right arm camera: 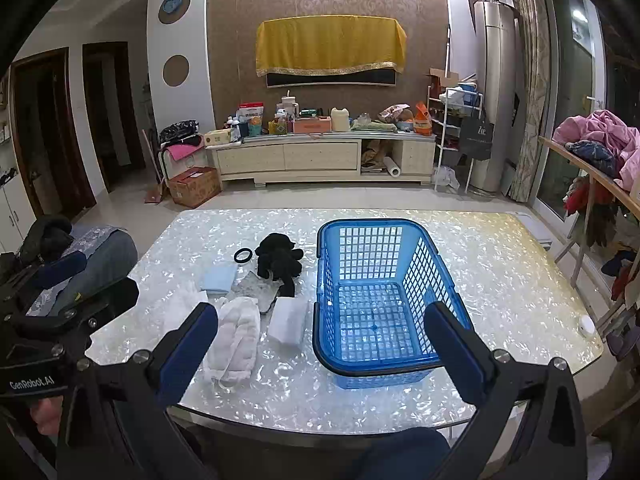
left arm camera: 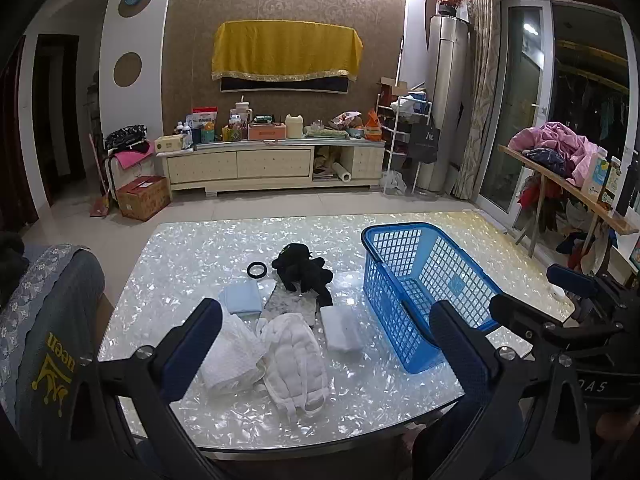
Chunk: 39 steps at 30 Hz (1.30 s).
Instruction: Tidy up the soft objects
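Observation:
A blue plastic basket (left arm camera: 424,292) (right arm camera: 372,300) stands empty on the right of the shiny table (left arm camera: 192,248) (right arm camera: 500,264). Left of it lie soft things: a black plush toy (left arm camera: 304,272) (right arm camera: 280,262), a white quilted pad (left arm camera: 296,368) (right arm camera: 236,340), a white towel (left arm camera: 232,356), a small white folded cloth (left arm camera: 342,328) (right arm camera: 286,320), a light blue folded cloth (left arm camera: 242,298) (right arm camera: 218,278) and a black ring (left arm camera: 257,269) (right arm camera: 243,255). My left gripper (left arm camera: 328,344) is open and empty above the near edge. My right gripper (right arm camera: 324,344) is open and empty above the basket's near side.
A chair with a grey cover (left arm camera: 48,320) (right arm camera: 96,264) stands at the table's left. A wooden side table (left arm camera: 568,184) piled with clothes and bottles is on the right. A TV cabinet (left arm camera: 272,160) with clutter stands against the far wall.

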### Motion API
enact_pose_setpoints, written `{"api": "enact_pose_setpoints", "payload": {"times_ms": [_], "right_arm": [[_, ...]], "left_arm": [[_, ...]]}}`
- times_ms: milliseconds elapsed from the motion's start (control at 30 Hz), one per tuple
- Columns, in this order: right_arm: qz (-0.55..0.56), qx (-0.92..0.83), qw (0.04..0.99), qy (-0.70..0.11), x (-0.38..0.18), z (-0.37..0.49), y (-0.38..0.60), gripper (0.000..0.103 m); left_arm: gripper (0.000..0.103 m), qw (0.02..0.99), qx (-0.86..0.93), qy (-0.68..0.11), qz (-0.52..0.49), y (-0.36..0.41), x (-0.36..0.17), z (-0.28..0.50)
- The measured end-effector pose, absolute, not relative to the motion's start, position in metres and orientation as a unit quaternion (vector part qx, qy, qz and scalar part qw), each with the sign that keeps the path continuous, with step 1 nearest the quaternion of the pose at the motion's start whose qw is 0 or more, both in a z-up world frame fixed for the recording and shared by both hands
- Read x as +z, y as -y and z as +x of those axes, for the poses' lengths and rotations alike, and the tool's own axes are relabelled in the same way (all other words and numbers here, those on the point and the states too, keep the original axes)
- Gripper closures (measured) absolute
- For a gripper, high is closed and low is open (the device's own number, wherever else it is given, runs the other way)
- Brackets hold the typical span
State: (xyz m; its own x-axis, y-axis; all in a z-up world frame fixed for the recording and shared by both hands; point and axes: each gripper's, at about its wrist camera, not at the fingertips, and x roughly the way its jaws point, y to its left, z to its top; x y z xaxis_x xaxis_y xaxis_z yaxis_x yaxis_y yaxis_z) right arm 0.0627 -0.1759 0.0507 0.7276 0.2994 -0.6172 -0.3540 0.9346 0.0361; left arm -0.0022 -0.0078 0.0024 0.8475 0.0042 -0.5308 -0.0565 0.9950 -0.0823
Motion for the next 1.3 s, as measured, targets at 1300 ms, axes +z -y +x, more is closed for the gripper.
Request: {"api": "enact_pose_setpoints", "payload": {"times_ms": [1300], "right_arm": [[-0.043, 0.177, 0.924, -0.336, 0.0497, 0.0628, 0.1793, 0.000]], "left_arm": [[0.000, 0.958, 0.013, -0.283, -0.048, 0.0084, 0.0024, -0.0019]]}}
